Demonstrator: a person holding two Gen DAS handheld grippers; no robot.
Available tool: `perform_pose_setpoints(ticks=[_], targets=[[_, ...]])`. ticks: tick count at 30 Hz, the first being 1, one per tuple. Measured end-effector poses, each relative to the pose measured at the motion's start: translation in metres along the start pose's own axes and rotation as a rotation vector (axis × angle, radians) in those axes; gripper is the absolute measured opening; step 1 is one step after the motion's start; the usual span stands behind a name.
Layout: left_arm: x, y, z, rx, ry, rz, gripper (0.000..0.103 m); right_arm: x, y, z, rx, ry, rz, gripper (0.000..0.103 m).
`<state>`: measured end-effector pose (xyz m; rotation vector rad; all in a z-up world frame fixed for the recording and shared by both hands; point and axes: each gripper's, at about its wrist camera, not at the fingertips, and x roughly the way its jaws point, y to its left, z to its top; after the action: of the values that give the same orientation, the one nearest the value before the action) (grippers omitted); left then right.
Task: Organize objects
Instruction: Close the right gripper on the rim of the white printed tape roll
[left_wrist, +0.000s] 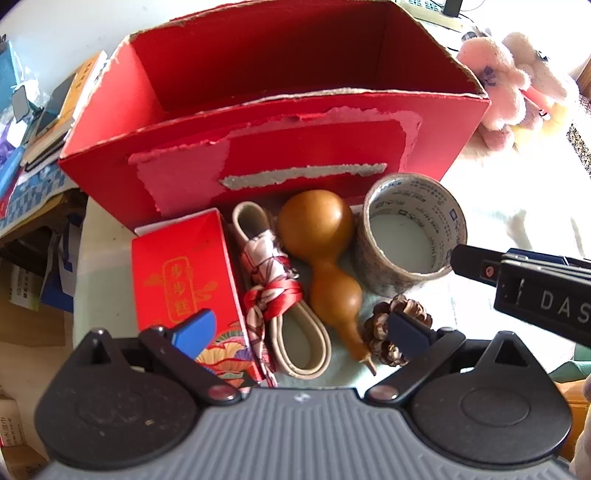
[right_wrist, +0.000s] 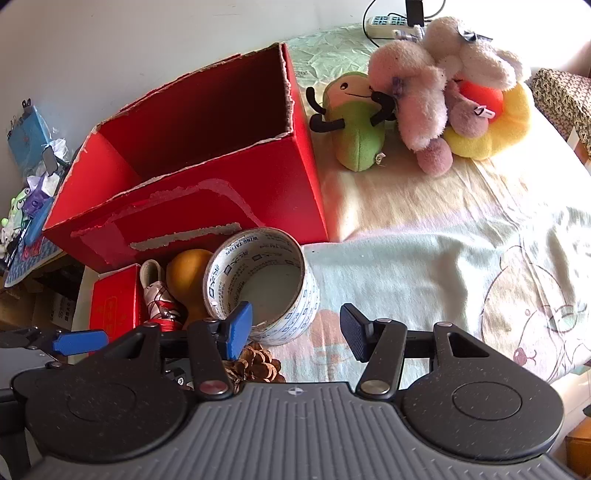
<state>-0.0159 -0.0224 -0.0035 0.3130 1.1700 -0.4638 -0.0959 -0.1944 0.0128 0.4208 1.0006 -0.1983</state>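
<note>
Ribbed grey housing fills the lower frame of both views. Left gripper (left_wrist: 299, 332) stands wide, empty, above a smooth brown gourd (left_wrist: 325, 258), a scaly pine cone (left_wrist: 384, 325) and a looped beige strap (left_wrist: 295, 332) bound in red patterned ribbon. Right gripper (right_wrist: 295, 330) stands part open, empty, its blue pad overlapping the printed tape roll (right_wrist: 266, 284). At lower left lies a glossy small red box (left_wrist: 184, 280). Behind, centre frame, stands a torn-edged red cardboard box (left_wrist: 280, 122). Plush toys (right_wrist: 436, 92) crowd the upper right on a wrinkled sheet (right_wrist: 443, 258).
</note>
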Motion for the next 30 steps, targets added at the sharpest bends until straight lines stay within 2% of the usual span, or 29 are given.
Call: perform_pose_setpoints(ticks=[10,12,17,20,23,28,30], targets=[[-0.004,0.000,0.006,-0.002,-0.023,-0.042,0.093,0.002,-0.008,0.004,0.030,-0.008,0.041,0.053],[-0.004,0.000,0.007,0.002,-0.032,-0.059,0.085,0.003,-0.010,0.006,0.031,-0.014,0.046,0.053],[-0.012,0.008,0.012,-0.018,-0.072,-0.171,0.066,0.004,-0.020,0.016,0.049,-0.022,0.101,0.050],[-0.021,0.009,0.015,-0.016,-0.115,-0.231,0.063,0.007,-0.024,0.020,0.060,-0.023,0.145,0.048],[-0.028,0.009,0.020,-0.011,-0.136,-0.301,0.052,0.013,-0.024,0.023,0.055,-0.015,0.156,0.044],[-0.015,-0.004,0.027,-0.014,-0.102,-0.303,0.037,0.025,-0.027,0.030,0.043,0.018,0.172,0.037],[-0.006,-0.007,0.030,-0.021,-0.067,-0.307,0.027,0.030,-0.026,0.033,0.033,0.024,0.173,0.036]])
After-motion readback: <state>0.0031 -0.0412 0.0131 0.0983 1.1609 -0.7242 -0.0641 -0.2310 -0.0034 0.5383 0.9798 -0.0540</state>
